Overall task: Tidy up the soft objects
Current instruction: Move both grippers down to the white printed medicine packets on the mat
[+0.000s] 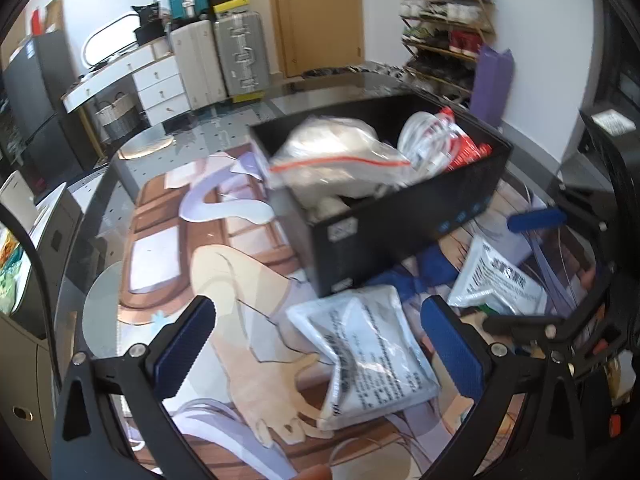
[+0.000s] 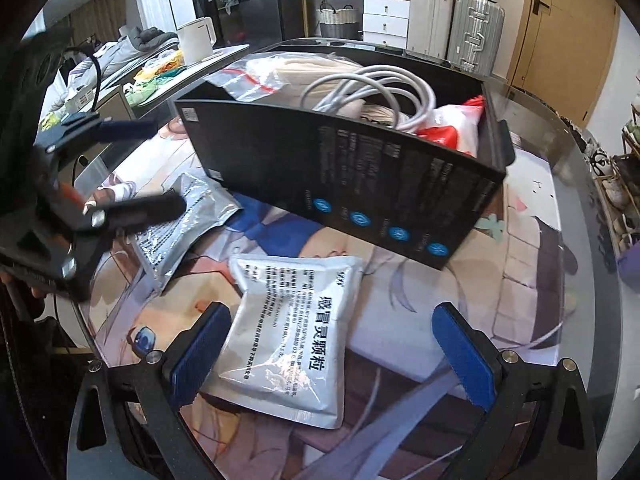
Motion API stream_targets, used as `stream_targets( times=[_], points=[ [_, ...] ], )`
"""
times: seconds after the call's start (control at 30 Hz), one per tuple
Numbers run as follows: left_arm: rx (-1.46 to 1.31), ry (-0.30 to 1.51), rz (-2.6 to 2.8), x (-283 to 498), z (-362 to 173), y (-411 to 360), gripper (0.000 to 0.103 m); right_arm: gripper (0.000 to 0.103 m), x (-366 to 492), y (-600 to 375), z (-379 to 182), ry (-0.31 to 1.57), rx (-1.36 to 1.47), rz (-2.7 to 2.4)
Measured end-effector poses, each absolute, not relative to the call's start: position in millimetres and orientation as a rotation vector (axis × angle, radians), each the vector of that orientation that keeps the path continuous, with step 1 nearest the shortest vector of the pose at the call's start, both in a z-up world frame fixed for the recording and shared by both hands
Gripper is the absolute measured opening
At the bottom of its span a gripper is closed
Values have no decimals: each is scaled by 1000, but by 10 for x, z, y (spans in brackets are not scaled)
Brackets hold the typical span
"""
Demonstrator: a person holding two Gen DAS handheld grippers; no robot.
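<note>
Between each wide-open claw point(image 1: 318, 350) point(image 2: 334, 354) lies a seemingly untouched pouch point(image 1: 368, 354) point(image 2: 290, 340).

Round glass table point(image 2: 560, 168) over an anime print mat point(image 2: 420, 320), black box point(image 2: 360, 176) at frame centre, white pouch point(image 2: 292, 340) below it, silver pouch point(image 2: 180, 224) at left, both flat on the glass

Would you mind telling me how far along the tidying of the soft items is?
Done: the black box already holds a zip bag, a white cable and a red-and-white pack. In hand: nothing; the left gripper and right gripper are open. Left: two white sachets on the table.
</note>
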State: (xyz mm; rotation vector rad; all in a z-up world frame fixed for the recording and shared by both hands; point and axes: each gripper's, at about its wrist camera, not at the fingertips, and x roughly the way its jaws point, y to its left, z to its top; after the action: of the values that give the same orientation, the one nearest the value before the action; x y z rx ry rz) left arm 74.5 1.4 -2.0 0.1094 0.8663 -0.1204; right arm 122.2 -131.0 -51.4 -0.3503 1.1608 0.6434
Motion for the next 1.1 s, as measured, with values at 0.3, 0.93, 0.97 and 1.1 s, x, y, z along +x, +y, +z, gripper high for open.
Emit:
stream_targets(
  times=[0.3,0.93,0.97,1.1],
  points=[
    [148,927,-165,733,-117,-82,103,102,1193,-1369,-518,1146,-362,637],
    [82,1023,-190,783,-244,149,103,102,1106,-1470,-510,1120,-359,649],
    [74,1026,-192,773,-249,163,103,102,1106,-1467,-507,1120,-359,650],
    [86,1029,-207,737,-261,171,103,102,1111,-1452,-484,1119,-357,652]
  ],
)
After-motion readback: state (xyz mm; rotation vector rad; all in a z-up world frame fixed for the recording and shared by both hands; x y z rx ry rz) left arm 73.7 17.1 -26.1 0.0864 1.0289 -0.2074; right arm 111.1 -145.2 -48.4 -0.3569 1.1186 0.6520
